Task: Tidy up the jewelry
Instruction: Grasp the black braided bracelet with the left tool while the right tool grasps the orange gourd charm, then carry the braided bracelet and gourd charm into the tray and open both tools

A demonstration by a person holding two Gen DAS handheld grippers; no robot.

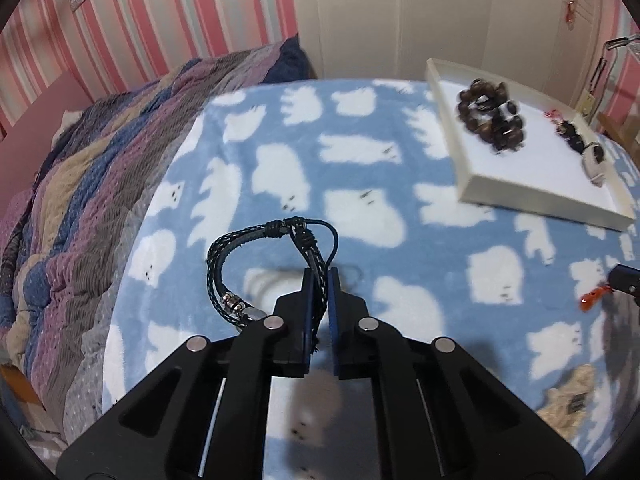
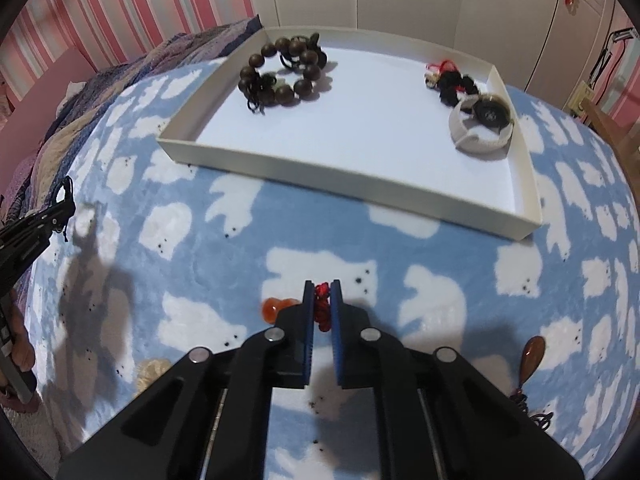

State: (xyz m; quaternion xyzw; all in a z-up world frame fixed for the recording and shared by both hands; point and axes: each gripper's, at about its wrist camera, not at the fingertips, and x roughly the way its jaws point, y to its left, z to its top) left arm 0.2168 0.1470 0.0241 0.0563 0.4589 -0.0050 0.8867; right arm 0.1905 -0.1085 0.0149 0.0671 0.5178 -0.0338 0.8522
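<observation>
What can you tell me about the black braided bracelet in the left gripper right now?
The black braided bracelet is a bundle of several dark cords, some plaited with pale flecks, some plain leather-like, bound by knotted wraps at the top and carrying silver metal rings near its lower end. The left gripper is shut on one side of the loop, which stands up from the fingers and curves left. It looks lifted clear of the blue cloud-print blanket, with a shadow below.

Home bedroom. Evidence: a bed under a blue fleece blanket (image 1: 360, 184) printed with white bears, a striped quilt (image 1: 100, 184) beside it, pink-striped wallpaper (image 1: 168, 12) and cream wardrobe doors (image 1: 400, 12) behind it.
</observation>
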